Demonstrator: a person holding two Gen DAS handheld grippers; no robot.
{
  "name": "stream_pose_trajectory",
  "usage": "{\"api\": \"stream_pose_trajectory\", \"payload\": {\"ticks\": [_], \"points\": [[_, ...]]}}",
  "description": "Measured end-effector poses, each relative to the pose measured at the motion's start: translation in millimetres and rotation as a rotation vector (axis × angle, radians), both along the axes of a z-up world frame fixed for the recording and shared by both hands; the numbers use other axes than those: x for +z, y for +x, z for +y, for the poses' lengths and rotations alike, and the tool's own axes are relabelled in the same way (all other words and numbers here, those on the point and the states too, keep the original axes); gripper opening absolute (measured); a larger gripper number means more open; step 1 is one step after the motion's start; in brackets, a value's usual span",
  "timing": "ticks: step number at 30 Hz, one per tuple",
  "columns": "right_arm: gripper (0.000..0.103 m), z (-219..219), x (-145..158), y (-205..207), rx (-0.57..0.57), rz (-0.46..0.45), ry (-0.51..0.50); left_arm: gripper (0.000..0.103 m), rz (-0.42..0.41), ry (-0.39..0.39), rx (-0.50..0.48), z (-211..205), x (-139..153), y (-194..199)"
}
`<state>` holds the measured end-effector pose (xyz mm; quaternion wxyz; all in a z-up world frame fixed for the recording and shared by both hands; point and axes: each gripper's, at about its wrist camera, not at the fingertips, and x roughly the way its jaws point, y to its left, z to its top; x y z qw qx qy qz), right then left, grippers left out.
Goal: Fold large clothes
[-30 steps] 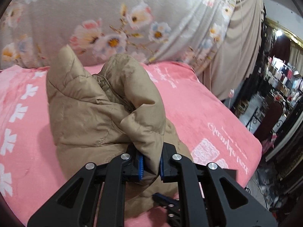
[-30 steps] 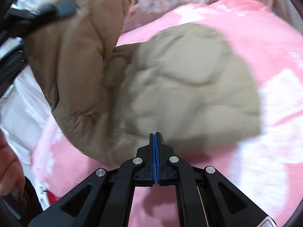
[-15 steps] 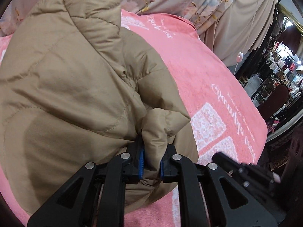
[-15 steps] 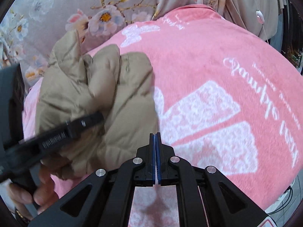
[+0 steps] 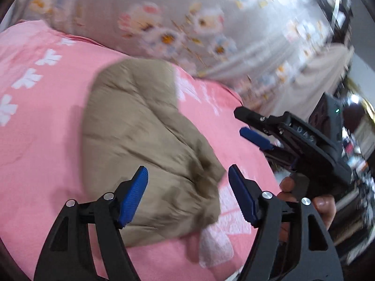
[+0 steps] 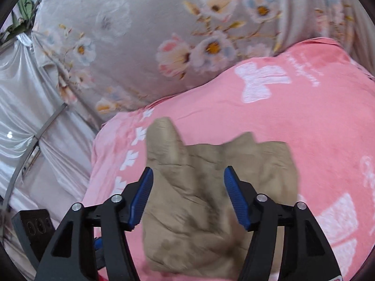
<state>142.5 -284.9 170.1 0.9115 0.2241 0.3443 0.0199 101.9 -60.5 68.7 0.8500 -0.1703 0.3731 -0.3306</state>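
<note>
A tan quilted jacket (image 5: 140, 128) lies bunched in a rough fold on the pink blanket (image 5: 46, 140). My left gripper (image 5: 187, 171) hovers just above the jacket's near end. Its jaws are opening, and the blue pads stand clear of the cloth. In the right wrist view the same jacket (image 6: 257, 164) lies below my right gripper (image 6: 188, 171). That gripper's jaws are opening too, with nothing pressed between them. The left wrist view also shows the right gripper (image 5: 246, 126) at the right, held by a hand (image 5: 323, 208), off the jacket's right side.
A grey floral curtain (image 5: 164, 23) hangs behind the bed, and it is also in the right wrist view (image 6: 164, 35). The pink blanket (image 6: 304, 121) extends to the right. White drapes and a metal rail (image 6: 28, 149) stand past the bed's left edge. Shop clutter lies at far right.
The left gripper let go of the jacket, which now lies on the blanket. The right gripper went from shut to open and rose above the jacket.
</note>
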Motion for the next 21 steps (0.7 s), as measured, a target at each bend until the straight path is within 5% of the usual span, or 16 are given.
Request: {"api": "stream_pose_trajectory", "payload": {"ticks": [3,7,8,9,10,13,21], "points": [[0.063,23.9,-4.1,44.3,0.018,0.077,-0.019,0.069,-0.028,0.052,0.168,39.3,8.2,10.1],[0.061,47.8,-29.6,90.5,0.019,0.191,-0.076,0.069,-0.037,0.074,0.274,74.9,11.5,18.5],[0.057,49.2,-37.8,96.7,0.014,0.216,-0.092,0.069,-0.037,0.083,0.291,79.4,11.1,21.3],[0.034,49.7,-44.2,101.5,-0.001,0.235,-0.109,0.069,-0.039,0.093,0.304,83.7,10.5,23.2],[0.021,49.5,-49.8,106.7,0.001,0.259,-0.120,0.069,-0.037,0.101,0.311,87.0,10.1,25.8],[0.009,35.4,-41.2,97.4,0.018,0.219,-0.045,0.069,-0.037,0.116,0.300,82.8,10.4,33.9],[0.007,-36.1,-14.7,30.5,-0.128,0.119,-0.170,0.068,-0.133,0.186,0.184,16.7,31.4,55.3]]}}
